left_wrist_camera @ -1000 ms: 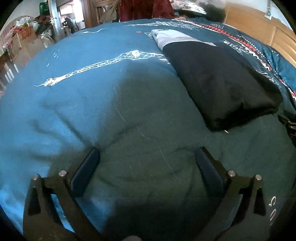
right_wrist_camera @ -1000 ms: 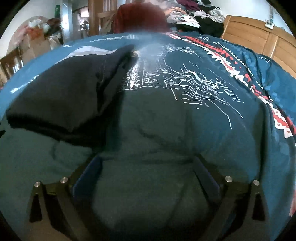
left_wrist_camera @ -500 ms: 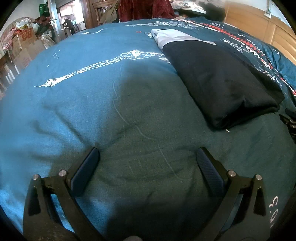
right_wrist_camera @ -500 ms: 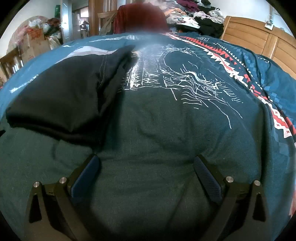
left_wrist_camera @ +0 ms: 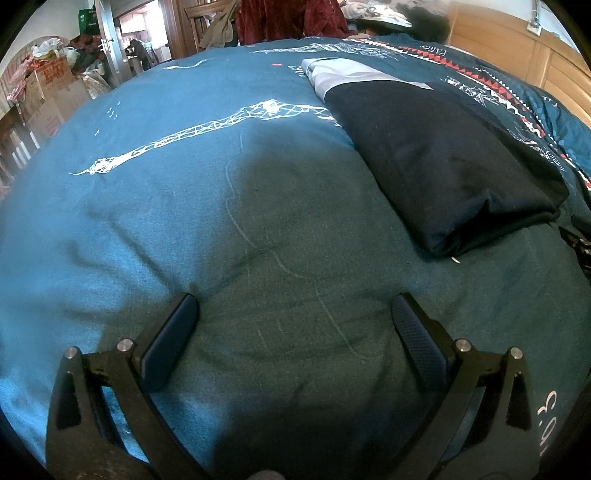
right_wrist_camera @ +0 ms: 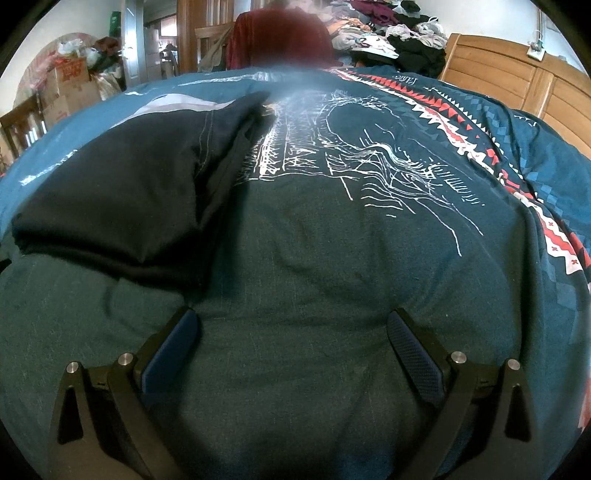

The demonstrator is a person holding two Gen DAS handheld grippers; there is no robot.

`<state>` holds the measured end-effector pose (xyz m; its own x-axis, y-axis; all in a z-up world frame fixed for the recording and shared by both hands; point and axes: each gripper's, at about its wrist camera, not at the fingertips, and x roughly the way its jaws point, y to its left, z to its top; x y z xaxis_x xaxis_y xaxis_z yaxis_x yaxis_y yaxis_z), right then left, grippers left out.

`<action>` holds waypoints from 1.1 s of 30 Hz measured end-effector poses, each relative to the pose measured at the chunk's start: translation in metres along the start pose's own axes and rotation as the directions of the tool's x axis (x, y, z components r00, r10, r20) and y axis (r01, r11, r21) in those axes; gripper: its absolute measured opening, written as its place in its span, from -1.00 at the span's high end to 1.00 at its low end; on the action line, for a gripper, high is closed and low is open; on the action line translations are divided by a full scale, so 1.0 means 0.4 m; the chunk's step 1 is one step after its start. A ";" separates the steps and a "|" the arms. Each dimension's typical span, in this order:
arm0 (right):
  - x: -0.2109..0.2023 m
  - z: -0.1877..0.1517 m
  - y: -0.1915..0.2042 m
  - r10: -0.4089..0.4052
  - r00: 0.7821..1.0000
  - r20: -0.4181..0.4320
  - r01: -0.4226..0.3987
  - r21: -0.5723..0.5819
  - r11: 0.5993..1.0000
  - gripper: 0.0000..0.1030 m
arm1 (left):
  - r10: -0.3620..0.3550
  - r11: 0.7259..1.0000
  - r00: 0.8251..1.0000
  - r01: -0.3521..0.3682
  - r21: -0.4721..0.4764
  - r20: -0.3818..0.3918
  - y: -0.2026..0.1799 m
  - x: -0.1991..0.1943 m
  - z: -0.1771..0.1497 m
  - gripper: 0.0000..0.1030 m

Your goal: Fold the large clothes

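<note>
garment, folded and dark, is lying on the teal bedspread. left gripper and right gripper are hovering spread, pinching nothing.

Spread-wide left gripper, blue-padded fingertips pressed down on a teal cotton bedspread, nothing between the jaws. White line-drawn print across the bedspread's lit left half; a dark shadow over its middle. To the right, a folded black garment flat on the bedspread, a pale grey-blue panel at its far end, near edge rounded and thick. Red-and-white zigzag border along the bedspread beyond the garment. Wooden headboard at upper right. Cardboard boxes at far left; a dark red cloth at the top.
</note>
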<state>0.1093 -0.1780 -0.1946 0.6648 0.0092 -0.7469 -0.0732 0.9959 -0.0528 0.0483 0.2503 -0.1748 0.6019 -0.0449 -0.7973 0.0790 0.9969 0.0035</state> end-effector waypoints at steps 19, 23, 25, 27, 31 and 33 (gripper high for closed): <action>0.000 0.000 0.000 0.000 1.000 0.001 0.000 0.000 1.000 -0.99 | 0.000 1.000 1.000 0.000 -0.003 0.006 -0.002 -0.003 -0.002 -1.00; 0.000 0.000 0.000 0.000 1.000 0.001 0.000 0.000 1.000 -0.99 | -0.001 1.000 1.000 0.001 -0.003 0.006 -0.001 0.000 -0.001 -1.00; 0.000 0.000 0.000 0.000 1.000 0.001 0.000 0.000 1.000 -0.99 | -0.001 1.000 1.000 0.001 -0.004 0.008 -0.004 -0.003 -0.002 -1.00; 0.000 0.000 0.000 0.000 1.000 0.001 0.000 0.000 1.000 -0.99 | 0.000 1.000 1.000 0.000 -0.003 0.008 -0.004 -0.003 -0.002 -1.00; 0.000 0.000 0.000 0.000 1.000 0.001 0.000 0.000 1.000 -0.99 | -0.001 1.000 1.000 0.001 -0.003 0.008 -0.003 -0.003 -0.003 -1.00; 0.000 0.000 0.000 0.000 1.000 0.001 0.000 0.000 1.000 -0.99 | 0.000 1.000 1.000 0.000 -0.003 0.008 -0.003 -0.003 -0.003 -1.00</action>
<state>0.1093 -0.1780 -0.1947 0.6656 0.0095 -0.7462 -0.0730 0.9960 -0.0524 0.0467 0.2493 -0.1747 0.6083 -0.0456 -0.7924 0.0766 0.9971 0.0014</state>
